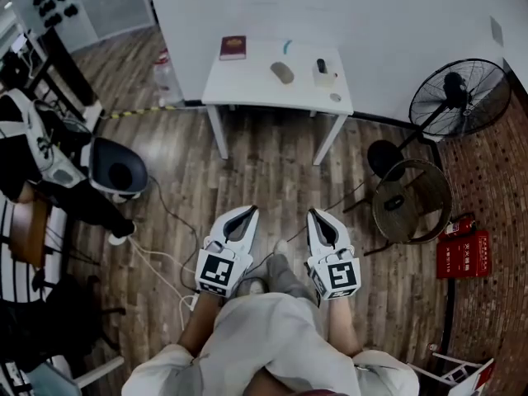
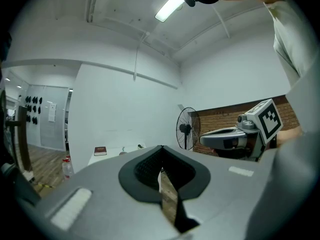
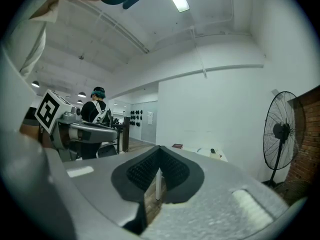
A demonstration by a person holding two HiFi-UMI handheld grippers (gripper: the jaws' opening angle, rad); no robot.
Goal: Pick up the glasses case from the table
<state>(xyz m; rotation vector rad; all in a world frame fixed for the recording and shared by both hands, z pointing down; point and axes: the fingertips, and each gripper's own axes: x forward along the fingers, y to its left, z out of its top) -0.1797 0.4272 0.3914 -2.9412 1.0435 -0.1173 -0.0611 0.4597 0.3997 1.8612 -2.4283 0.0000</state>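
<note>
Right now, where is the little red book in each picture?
Head view: red book near the top, left end of the white table.
Left gripper view: red book left of centre, a little below the middle.
Right gripper view: red book near centre, tiny.
Shared landmark: the standing fan, right of the book in every view.

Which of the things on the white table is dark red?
The flat book at the left end of the table in the head view. The oval glasses case near the middle is grey.
</note>
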